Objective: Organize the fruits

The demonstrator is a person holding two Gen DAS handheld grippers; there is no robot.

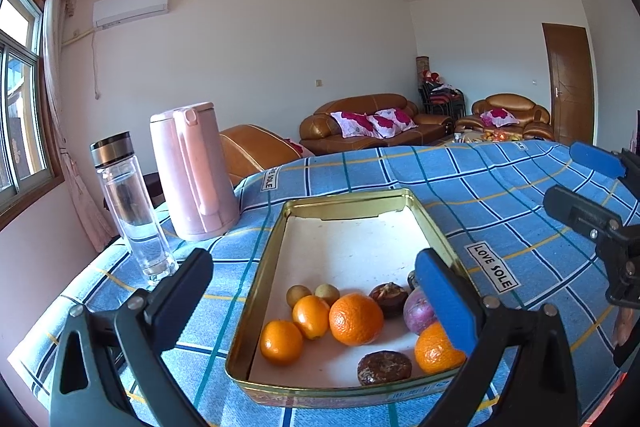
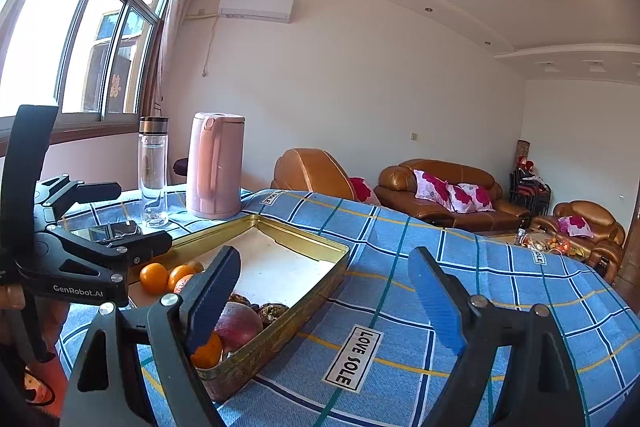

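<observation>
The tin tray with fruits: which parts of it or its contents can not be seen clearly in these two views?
- Left wrist view: the left gripper finger covers part of the purple fruit and one orange.
- Right wrist view: the right gripper finger hides most fruit in the tin tray.
- The tray's printed front is unreadable in both views.

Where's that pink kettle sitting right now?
The pink kettle stands upright on the blue checked tablecloth, at the far left, on the window side. A clear water bottle stands just to its left, and the gold tin tray of fruit lies to its right.
</observation>
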